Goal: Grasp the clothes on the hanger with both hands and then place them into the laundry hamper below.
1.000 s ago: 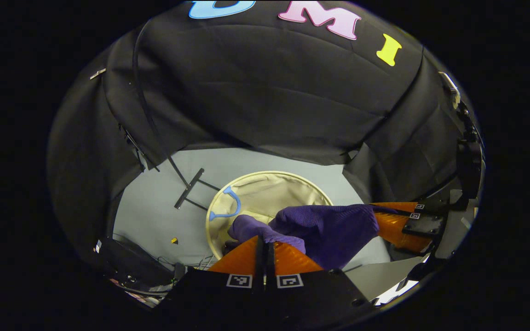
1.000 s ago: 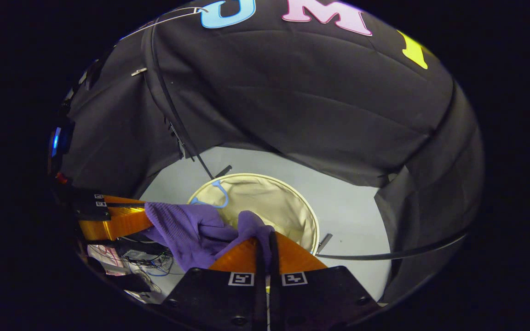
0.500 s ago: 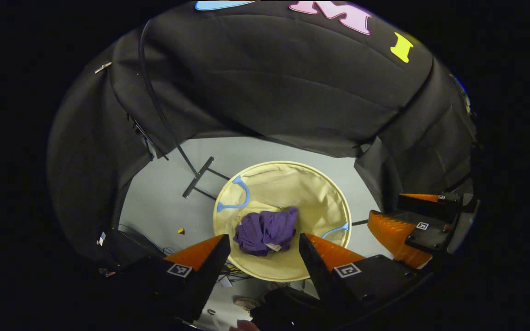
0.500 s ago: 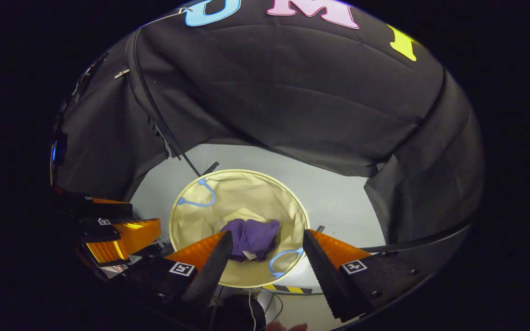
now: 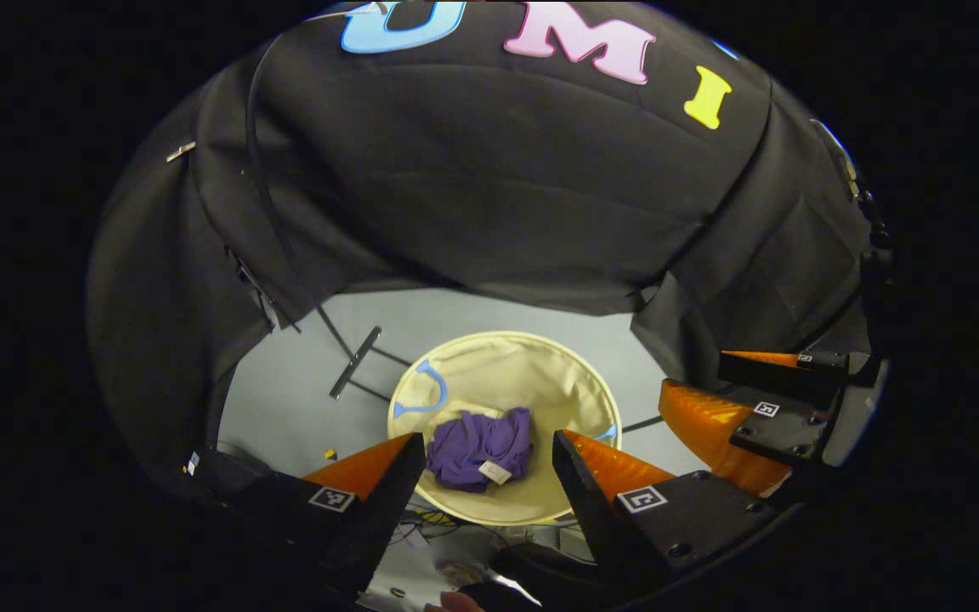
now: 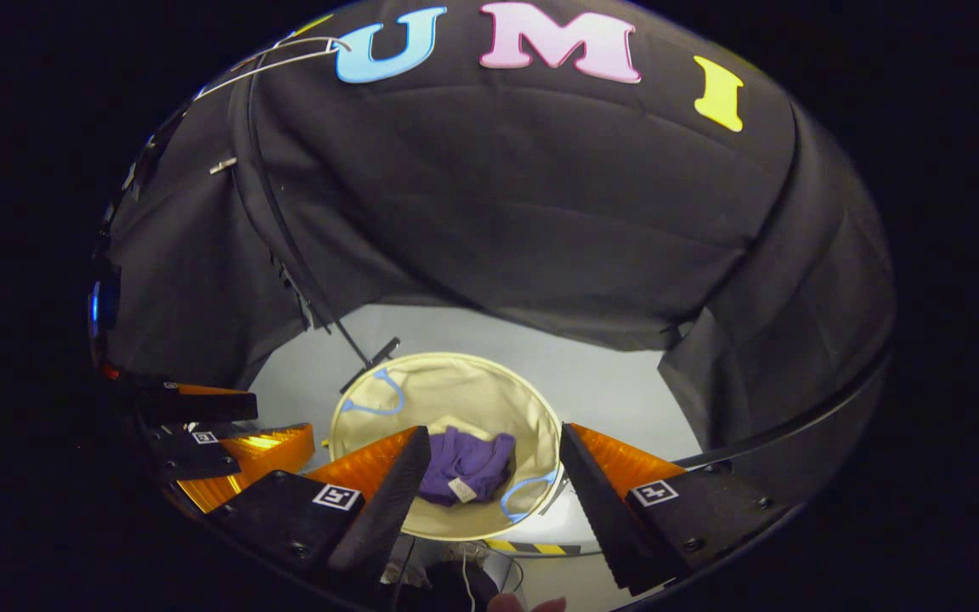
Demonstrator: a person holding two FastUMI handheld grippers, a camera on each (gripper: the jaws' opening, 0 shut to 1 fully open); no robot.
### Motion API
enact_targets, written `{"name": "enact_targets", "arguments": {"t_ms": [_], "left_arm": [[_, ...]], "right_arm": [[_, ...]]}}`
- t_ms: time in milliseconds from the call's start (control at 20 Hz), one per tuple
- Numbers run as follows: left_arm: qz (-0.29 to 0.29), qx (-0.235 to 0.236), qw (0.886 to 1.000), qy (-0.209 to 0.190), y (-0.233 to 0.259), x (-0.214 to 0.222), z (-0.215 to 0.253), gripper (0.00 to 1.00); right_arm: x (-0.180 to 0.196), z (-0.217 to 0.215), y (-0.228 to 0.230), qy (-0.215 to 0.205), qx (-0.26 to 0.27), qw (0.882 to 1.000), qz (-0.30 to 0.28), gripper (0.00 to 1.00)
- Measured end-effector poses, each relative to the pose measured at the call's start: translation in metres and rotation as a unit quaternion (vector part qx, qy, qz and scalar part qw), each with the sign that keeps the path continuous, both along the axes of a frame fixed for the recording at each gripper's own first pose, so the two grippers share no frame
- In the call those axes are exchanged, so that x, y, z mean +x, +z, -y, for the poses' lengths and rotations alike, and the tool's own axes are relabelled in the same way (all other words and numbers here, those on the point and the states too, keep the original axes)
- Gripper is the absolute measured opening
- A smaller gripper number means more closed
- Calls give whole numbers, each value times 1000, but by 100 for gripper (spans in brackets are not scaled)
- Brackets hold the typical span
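- Our fingers point(image 5: 375, 476) on the left gripper point(image 5: 485, 450) are spread wide and hold nothing; the right gripper point(image 6: 494, 446) is the same.
- The purple clothes point(image 5: 479, 446) lie bunched in the laundry hamper point(image 5: 574, 382), straight ahead below both (neither is clearly nearer).
- A second ago both gripped the garment; now we see it released.

no words, brands or numbers can be read. the left gripper point(image 5: 483, 476) carries a small square black-and-white marker on each finger, a coded pattern and no letters; the right gripper point(image 6: 489, 476) carries the same on its two fingers, and also shows at the far right of the left gripper view with such markers. the purple clothes point(image 5: 479, 447) in the hamper point(image 5: 579, 399) show a small pale tag point(image 5: 495, 472), too small to read.
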State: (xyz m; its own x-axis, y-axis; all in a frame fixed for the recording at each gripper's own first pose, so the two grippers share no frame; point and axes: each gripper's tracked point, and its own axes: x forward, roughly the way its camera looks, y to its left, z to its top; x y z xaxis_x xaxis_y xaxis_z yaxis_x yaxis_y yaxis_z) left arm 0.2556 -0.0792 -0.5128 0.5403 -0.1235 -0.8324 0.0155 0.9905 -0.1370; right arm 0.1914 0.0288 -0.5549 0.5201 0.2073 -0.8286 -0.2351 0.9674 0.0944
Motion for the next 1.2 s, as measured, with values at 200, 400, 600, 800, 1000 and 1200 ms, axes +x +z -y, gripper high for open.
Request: {"name": "enact_targets", "arguments": {"t_ms": [200,400,600,800,1000,1200], "left_arm": [[84,22,996,-20,82,-1,-10,96],[173,24,984,-30,176,-17,-21,96],[260,30,964,-32,272,-47,-31,95],[337,26,941,-23,358,-92,-46,95],[396,26,918,0,425,-126,-64,92],[450,59,891,3,471,-153,-75,95]], "right_arm": [[14,-1,81,-24,8,997,74,99],[8,1,168,-54,13,989,139,99],[-2,3,263,-75,2,970,233,98],[-30,4,367,-103,21,944,311,99],[-61,13,441,-129,26,916,379,98],[-72,28,476,-138,26,903,405,98]]}}
